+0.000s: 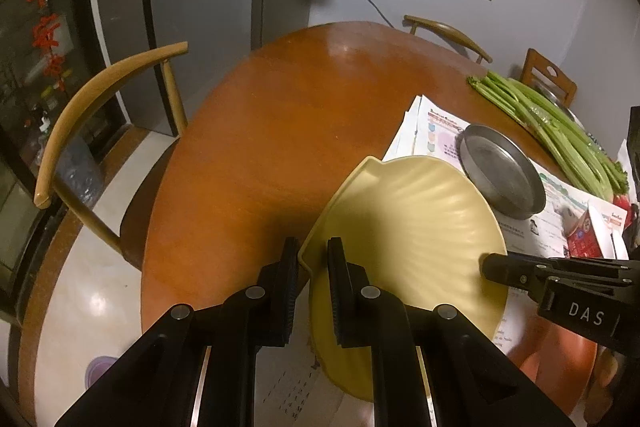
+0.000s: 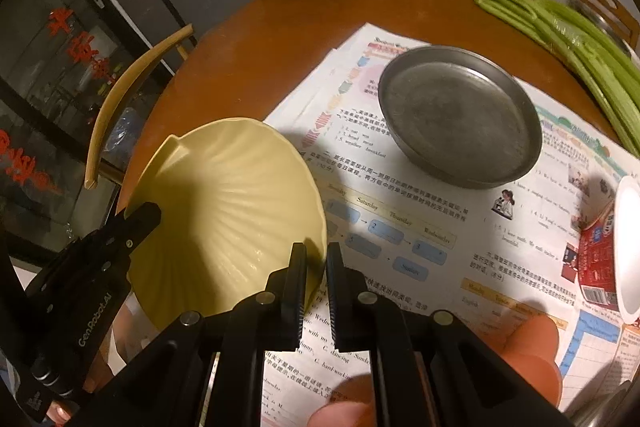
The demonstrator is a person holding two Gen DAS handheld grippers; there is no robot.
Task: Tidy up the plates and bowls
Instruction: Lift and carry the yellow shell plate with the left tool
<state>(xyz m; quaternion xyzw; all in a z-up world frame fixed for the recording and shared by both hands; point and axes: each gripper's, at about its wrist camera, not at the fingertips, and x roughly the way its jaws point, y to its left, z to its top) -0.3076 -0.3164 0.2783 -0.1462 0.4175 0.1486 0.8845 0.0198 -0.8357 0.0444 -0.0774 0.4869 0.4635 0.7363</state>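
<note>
Left gripper (image 1: 313,255) has its jaws pinched narrow on the near-left rim of the pale yellow scallop-shaped ribbed plate (image 1: 404,227), 1 finger over the rim, 1 under. Right gripper (image 2: 317,259) is likewise clamped on the opposite rim of the same plate, jaws about as close as they go. So 2 grips, 1 plate, carried between them. The plate looks lifted and tilted, hanging over the edge of the round reddish-brown wooden table (image 1: 256,131), its far rim over the spread printed paper sheets (image 2: 400,211).

Handling, as a judgement: the plate looks like melamine or glazed ceramic, stiff, smooth and a bit slippery, light to moderate weight. It could chip or crack if dropped. The flat rim is the place to hold it; the ribbed bowl part gives nothing to pinch. With thin rim grips on 2 sides, any uneven pull may let it swivel or slide out.

Beyond it, a round dull grey metal dish (image 2: 460,115) sits on the papers, well apart from the yellow plate, likely the stacking partner. Green celery stalks (image 2: 580,39) lie further out near the table's far side. A red printed carton (image 2: 596,259) and a white round rim (image 2: 628,247) are cut off at the right edge; can't tell what the white thing is. Curved tan wooden chair back (image 1: 92,107) stands left of the table.

The plate's underside and near edge are hidden by the grippers. Fingers below the right gripper are blurred.
</note>
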